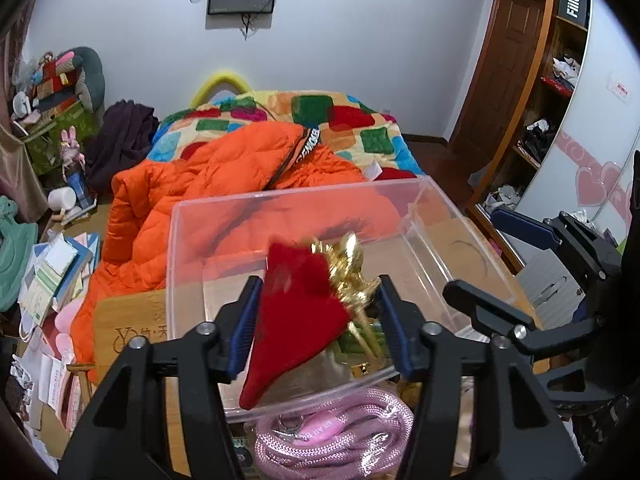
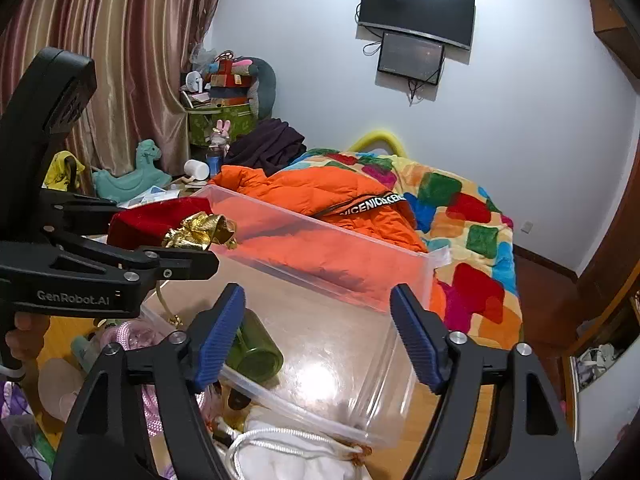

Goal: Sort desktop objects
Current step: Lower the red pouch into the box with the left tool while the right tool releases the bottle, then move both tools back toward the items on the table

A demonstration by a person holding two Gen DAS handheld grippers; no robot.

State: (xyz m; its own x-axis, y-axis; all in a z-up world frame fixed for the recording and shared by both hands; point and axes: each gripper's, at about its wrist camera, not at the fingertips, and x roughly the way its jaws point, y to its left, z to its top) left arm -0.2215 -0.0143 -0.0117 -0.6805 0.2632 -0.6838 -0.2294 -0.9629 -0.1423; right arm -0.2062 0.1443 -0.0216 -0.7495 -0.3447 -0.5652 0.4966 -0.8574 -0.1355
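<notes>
My left gripper (image 1: 320, 320) has wide-set jaws with a red velvet pouch (image 1: 296, 316) with a gold bow (image 1: 352, 272) between them, over the near end of a clear plastic bin (image 1: 424, 208). The pouch looks loose, touching only the left pad. In the right wrist view the pouch (image 2: 148, 216) sits above the left gripper's arm at the bin's (image 2: 400, 248) left end. My right gripper (image 2: 318, 336) is open and empty over the bin. A green cup (image 2: 256, 352) lies inside the bin.
A pink coiled rope (image 1: 336, 436) lies on the wooden desk (image 1: 132, 320) in front of the bin. A white drawstring bag (image 2: 296, 456) lies near the bin's front edge. A bed with an orange jacket (image 1: 224, 172) stands behind the desk.
</notes>
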